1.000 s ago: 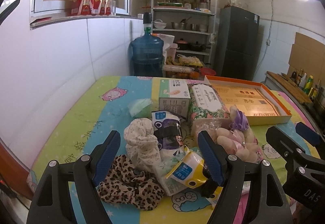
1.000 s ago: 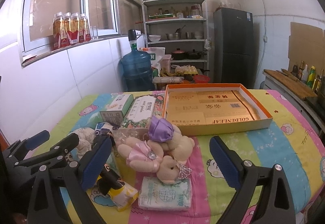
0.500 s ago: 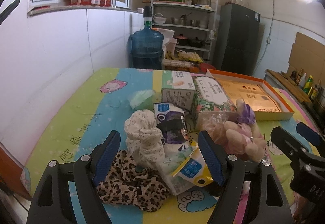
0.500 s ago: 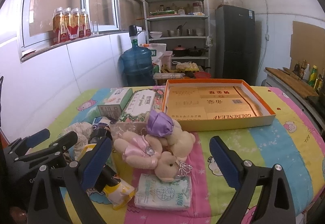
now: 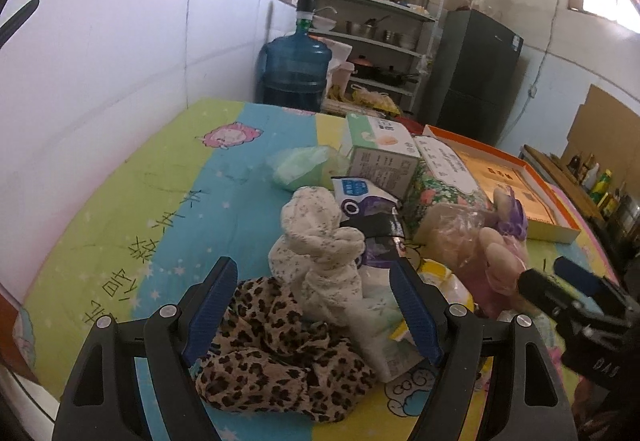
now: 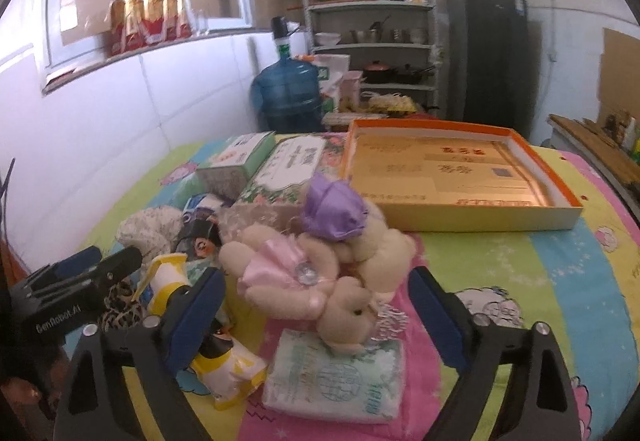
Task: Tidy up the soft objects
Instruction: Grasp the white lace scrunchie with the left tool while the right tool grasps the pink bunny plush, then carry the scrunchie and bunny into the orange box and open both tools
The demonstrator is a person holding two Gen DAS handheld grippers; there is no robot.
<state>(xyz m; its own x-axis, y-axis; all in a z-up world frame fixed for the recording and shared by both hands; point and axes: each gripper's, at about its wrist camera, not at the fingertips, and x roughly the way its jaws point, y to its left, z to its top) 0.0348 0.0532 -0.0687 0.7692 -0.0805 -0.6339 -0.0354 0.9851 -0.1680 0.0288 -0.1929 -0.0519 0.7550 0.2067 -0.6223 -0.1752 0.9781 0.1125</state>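
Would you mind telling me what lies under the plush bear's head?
The plush bear rests its head on a white tissue pack, which lies on the striped sheet. The part of the pack beneath the head is covered.

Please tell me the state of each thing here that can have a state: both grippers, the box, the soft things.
Left hand-held gripper: open, holding nothing.
Right hand-held gripper: open, holding nothing.
Orange box: open, lidless, nothing loose inside.
Plush bear: lying down.
Leopard cloth: crumpled.
White floral cloth: bunched up.
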